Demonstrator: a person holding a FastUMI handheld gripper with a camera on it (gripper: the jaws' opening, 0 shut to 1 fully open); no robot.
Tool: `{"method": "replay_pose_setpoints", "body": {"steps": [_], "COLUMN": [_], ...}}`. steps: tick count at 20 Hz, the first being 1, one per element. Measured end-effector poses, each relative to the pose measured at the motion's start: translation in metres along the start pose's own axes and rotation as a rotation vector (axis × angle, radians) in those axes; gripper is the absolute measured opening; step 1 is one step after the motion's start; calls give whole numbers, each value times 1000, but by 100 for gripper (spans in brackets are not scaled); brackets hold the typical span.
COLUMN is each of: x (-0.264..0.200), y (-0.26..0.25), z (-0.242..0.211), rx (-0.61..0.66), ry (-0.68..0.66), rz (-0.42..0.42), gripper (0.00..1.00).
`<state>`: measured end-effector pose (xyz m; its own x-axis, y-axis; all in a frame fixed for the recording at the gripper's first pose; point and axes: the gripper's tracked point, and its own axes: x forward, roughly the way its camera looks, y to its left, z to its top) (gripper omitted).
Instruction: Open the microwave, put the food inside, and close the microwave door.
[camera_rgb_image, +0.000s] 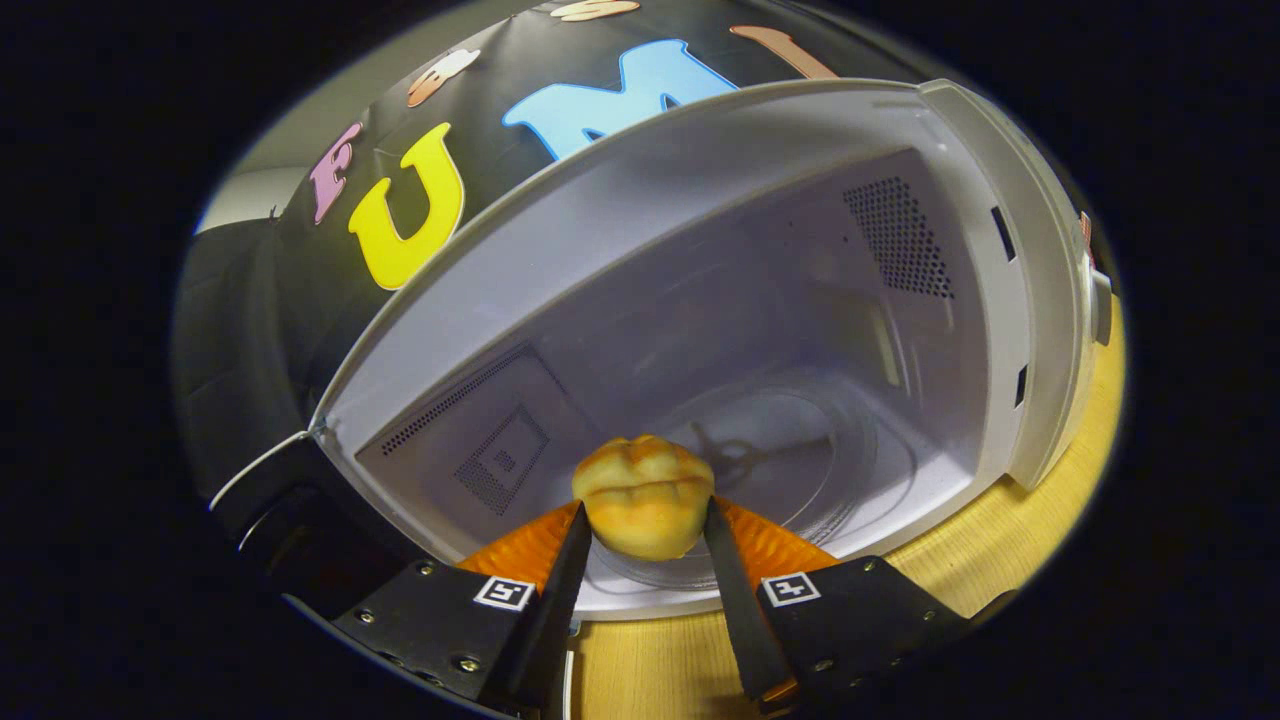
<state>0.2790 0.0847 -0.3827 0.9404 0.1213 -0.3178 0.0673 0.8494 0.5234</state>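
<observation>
One step is done: the microwave (1010, 330) stands open. The gripper (645, 535) is clamped on the bun (643, 495) at its threshold; release and door closing remain.

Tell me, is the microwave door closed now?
No, the microwave stands open, and the gripper holds the bread roll at its opening.

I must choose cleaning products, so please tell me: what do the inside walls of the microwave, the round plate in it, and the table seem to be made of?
Microwave walls: probably painted metal, smooth pale surface with punched vent holes. Round plate: likely glass, since it is see-through and glossy. Table: wood or wood-look laminate, light with faint grain. The gripper is shut on the bun.
</observation>
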Motion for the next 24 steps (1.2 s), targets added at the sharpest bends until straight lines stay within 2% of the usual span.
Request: {"method": "replay_pose_setpoints", "body": {"steps": [3,5,7,9,11,15,17,21,24], "x": [13,16,18,18,19,15,4,-33,-75], "y": [-10,-13,-13,-9,-7,-16,-22,-22,0], "z": [-6,-12,-12,-9,-7,-5,-2,22,20], "rx": [-33,-21,-26,-27,-28,1,-37,-129,-144], "ry": [0,15,6,-3,-7,15,22,-61,-28], "rz": [-31,-22,-19,-1,14,-11,-43,-80,-7], "gripper": [68,68,73,80,97,98,98,98,98]}}
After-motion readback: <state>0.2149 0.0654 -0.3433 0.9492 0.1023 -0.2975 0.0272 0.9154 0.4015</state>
